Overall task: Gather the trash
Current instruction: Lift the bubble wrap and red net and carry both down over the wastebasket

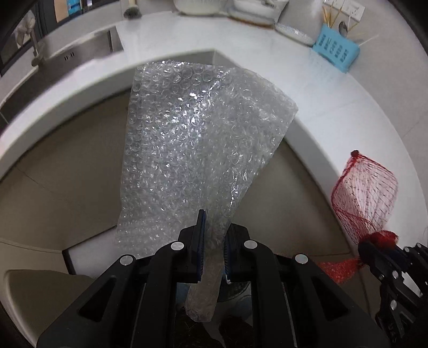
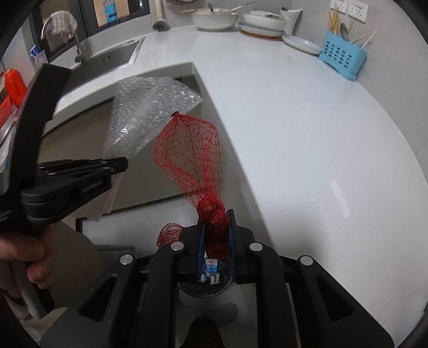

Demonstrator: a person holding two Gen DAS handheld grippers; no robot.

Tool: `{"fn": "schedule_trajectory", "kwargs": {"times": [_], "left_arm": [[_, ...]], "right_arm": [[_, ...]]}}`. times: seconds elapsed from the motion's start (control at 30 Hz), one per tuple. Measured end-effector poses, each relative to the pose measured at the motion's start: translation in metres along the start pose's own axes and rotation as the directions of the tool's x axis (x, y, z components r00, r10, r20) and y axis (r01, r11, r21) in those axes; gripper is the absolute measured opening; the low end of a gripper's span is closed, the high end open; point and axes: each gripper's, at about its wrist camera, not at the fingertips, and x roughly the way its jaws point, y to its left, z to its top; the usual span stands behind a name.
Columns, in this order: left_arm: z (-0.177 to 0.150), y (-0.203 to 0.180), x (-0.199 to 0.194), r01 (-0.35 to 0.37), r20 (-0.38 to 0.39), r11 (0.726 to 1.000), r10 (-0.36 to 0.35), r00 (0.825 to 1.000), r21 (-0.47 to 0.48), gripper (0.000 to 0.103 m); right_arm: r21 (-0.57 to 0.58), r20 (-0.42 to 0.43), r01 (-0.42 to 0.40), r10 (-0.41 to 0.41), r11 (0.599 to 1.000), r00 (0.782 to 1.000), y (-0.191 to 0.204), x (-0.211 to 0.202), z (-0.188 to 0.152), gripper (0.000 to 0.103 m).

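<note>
Bubble wrap (image 1: 198, 139) — a clear, crinkled sheet — stands up from the left gripper (image 1: 212, 241), whose jaws are pinched narrow on its gathered lower end, the rest fanning out over the inner corner of the white countertop (image 1: 267, 59). Just beside it, the right gripper (image 2: 216, 235) is clamped the same way on the bunched neck of a red mesh bag (image 2: 192, 155), which balloons up empty above the pads. Both grippers point steeply downward over the floor in the angle of the L-shaped counter, close together, the mesh bag to the right of the wrap. A person's hand (image 2: 29, 257) grips the left tool's handle. Directly below the right gripper sits a dark round bin (image 2: 206, 286) with a small blue-and-white carton inside it. Farther back on the counter stand a blue utensil caddy (image 2: 342, 57) with chopsticks, stacked white bowls (image 2: 216, 18) and a steel sink (image 2: 107, 57).
</note>
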Motion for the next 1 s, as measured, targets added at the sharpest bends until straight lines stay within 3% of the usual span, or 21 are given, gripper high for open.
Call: {"fn": "schedule_trajectory", "kwargs": {"times": [0.23, 0.37, 0.63, 0.83, 1.0], "left_arm": [[-0.036, -0.002, 0.062, -0.010, -0.093, 1.000, 0.012, 0.996, 0.024, 0.011], [-0.056, -0.001, 0.093, 0.017, -0.155, 1.000, -0.018, 0.988, -0.005, 0.011], [-0.092, -0.012, 0.142, 0.053, -0.219, 0.998, -0.045, 0.975, 0.029, 0.011], [-0.111, -0.018, 0.200, 0.043, -0.291, 0.999, -0.039, 0.956, 0.007, 0.011], [-0.135, -0.029, 0.247, 0.045, -0.333, 0.997, -0.021, 0.943, 0.066, 0.011]], "right_arm": [[-0.003, -0.067, 0.017, -0.017, 1.000, 0.998, 0.004, 0.046, -0.037, 0.013], [0.011, -0.113, 0.027, -0.026, 1.000, 0.993, 0.006, 0.073, -0.059, 0.013], [0.029, -0.142, 0.052, -0.047, 0.998, 0.989, 0.006, 0.126, -0.102, 0.013], [0.107, -0.167, 0.058, -0.039, 0.993, 0.985, 0.001, 0.175, -0.135, 0.013], [0.147, -0.197, 0.069, -0.039, 0.987, 0.980, 0.002, 0.212, -0.163, 0.013]]}}
